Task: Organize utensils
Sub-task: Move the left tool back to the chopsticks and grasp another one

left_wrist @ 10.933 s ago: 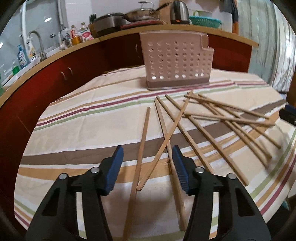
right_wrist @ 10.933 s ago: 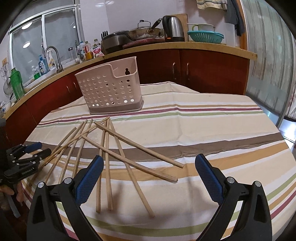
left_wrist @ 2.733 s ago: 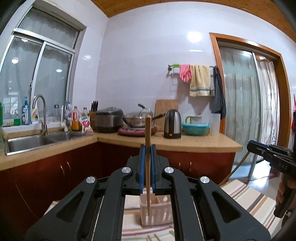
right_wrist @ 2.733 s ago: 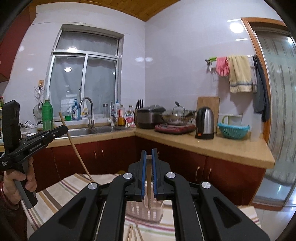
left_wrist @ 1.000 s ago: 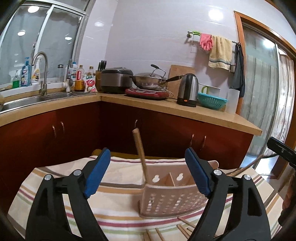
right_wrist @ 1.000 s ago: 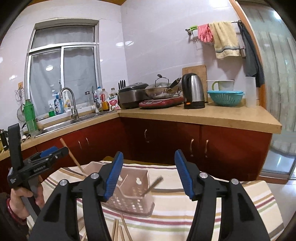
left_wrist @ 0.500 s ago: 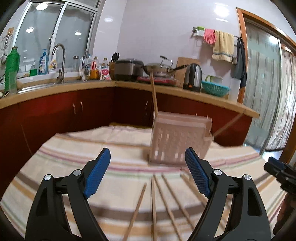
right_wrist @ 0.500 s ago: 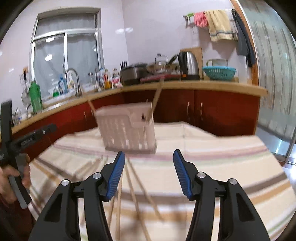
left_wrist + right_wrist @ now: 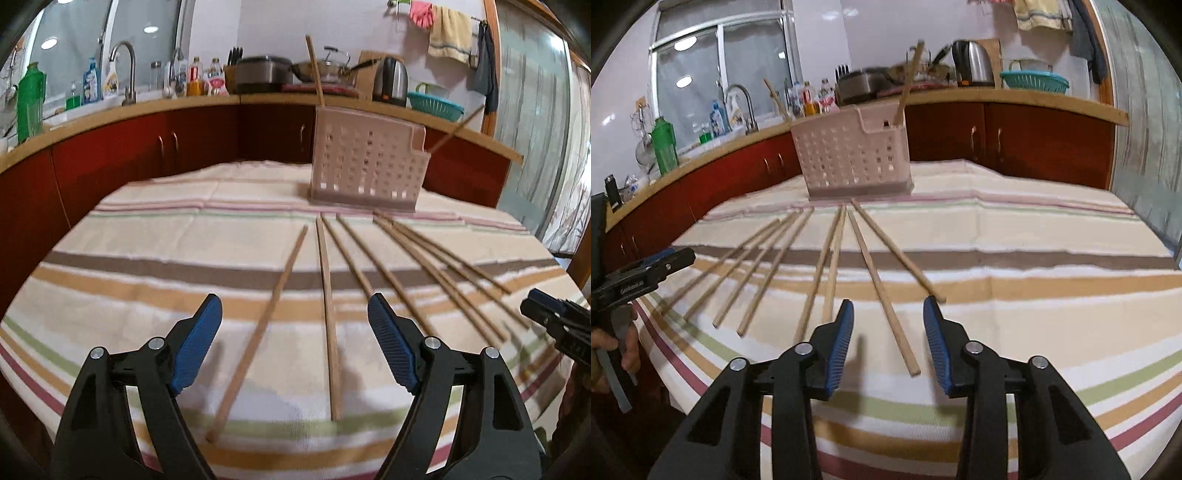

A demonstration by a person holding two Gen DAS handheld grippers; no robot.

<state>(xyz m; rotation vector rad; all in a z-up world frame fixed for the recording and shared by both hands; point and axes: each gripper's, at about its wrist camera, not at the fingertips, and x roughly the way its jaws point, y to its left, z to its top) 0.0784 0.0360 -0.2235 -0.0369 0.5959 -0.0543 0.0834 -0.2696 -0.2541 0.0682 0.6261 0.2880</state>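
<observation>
Several wooden chopsticks [image 9: 391,280] lie fanned out on the striped tablecloth [image 9: 147,236] in front of a pink perforated basket [image 9: 365,166]. One chopstick [image 9: 314,66] stands in the basket and another [image 9: 454,127] leans out of its right side. My left gripper [image 9: 295,306] hangs open low over the cloth, with two loose chopsticks [image 9: 328,314] lying between its fingers. My right gripper [image 9: 888,306] is closing, its pads still apart. One chopstick [image 9: 882,288] lies on the cloth between them. The basket [image 9: 853,155] stands behind.
Red cabinets [image 9: 110,155] under a wooden counter ring the table, with a sink, bottles, pots and a kettle [image 9: 393,79] on top. The table's near edge lies just below both grippers. A hand [image 9: 613,354] holds the left gripper at the right wrist view's left edge.
Both grippers have dropped from basket height to just above the loose chopsticks on the cloth. The right gripper's jaws have narrowed. Two chopsticks stay in the basket.
</observation>
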